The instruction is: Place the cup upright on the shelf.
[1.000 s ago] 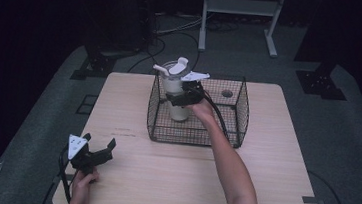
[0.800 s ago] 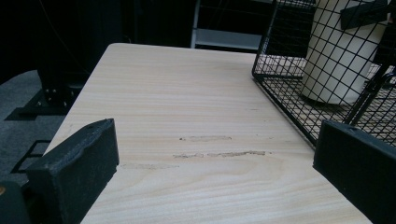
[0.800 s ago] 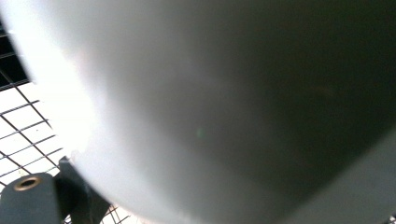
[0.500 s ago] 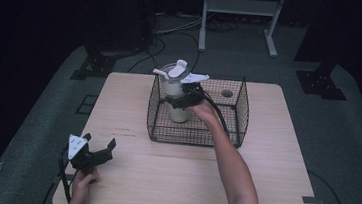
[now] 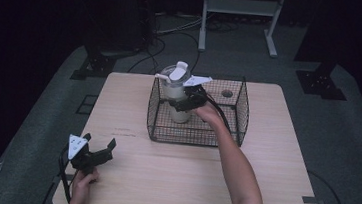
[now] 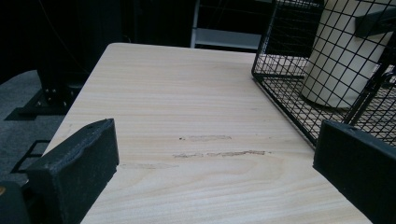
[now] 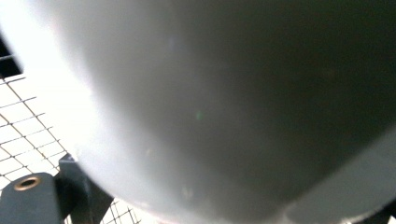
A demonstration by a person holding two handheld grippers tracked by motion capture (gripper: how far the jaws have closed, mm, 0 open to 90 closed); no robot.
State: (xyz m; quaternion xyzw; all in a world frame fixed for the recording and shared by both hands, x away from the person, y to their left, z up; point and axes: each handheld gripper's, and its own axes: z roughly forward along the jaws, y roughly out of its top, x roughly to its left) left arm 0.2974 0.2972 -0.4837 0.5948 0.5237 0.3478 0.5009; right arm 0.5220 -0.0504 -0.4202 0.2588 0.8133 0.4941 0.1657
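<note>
Counter point(image 5: 271, 191): a pale wood-grain top seen from the high view; a few faint scuff marks show near its middle in the left gripper view.
Wire basket point(image 5: 238, 112): black mesh, open-topped, standing on the far half of the counter, right of centre.
Cream jar point(image 5: 178, 113): a tall pale cylinder standing upright inside the wire basket, in its left part; its top carries a white lid with a raised handle, rising above the basket rim. In the left gripper view it stands behind the mesh point(image 6: 334, 60).
Right arm point(image 5: 233, 162): bare forearm reaching from the near edge forward and to the left, over the basket's near wall, wrist inside the basket.
Right gripper point(image 5: 189, 99): held level against the jar's side just below the lid, its grey plate on top; the fingers sit either side of the jar and appear closed on it. In the right gripper view the jar's curved wall point(image 7: 233, 93) presses right up to the camera, mesh visible at lower left.
Left hand point(image 5: 83, 183): at the near left corner of the counter, gripping from below.
Left gripper point(image 5: 101, 152): resting low over the counter, well apart from the basket, pointing toward it.
Left fingers point(image 6: 74, 168): spread wide, nothing between them.
</note>
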